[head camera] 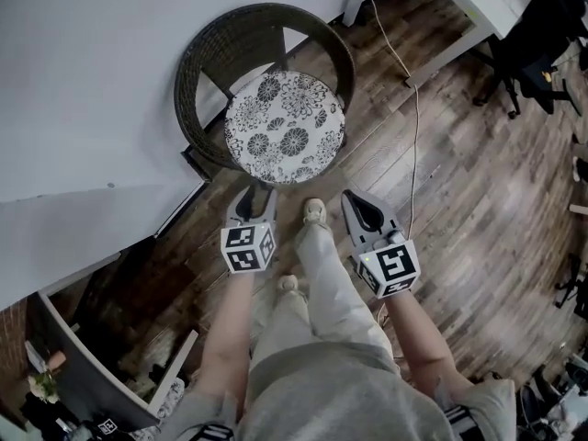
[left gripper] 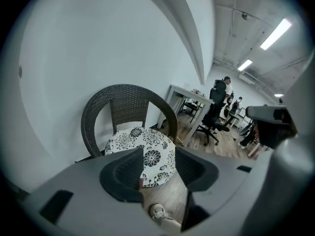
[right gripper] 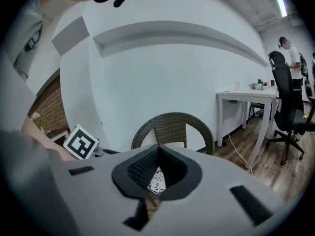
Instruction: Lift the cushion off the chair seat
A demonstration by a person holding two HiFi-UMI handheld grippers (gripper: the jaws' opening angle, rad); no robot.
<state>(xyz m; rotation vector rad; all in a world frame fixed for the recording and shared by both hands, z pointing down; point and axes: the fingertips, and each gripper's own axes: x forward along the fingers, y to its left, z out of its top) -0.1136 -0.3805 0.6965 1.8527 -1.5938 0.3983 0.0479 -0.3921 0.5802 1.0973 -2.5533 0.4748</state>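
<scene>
A round cushion with a black-and-white flower print lies on the seat of a dark wicker chair against the white wall. Both grippers hang short of the chair's front edge and point at it, touching nothing. My left gripper is open, and in the left gripper view the cushion shows through the gap of the left gripper. My right gripper is shut and empty, its tips meeting in the right gripper view. There, only a sliver of the cushion shows below the chair back.
The person's legs and a shoe stand between the grippers on the wood floor. A white desk stands at the right of the chair, with a cable trailing down from it. A black office chair is further right.
</scene>
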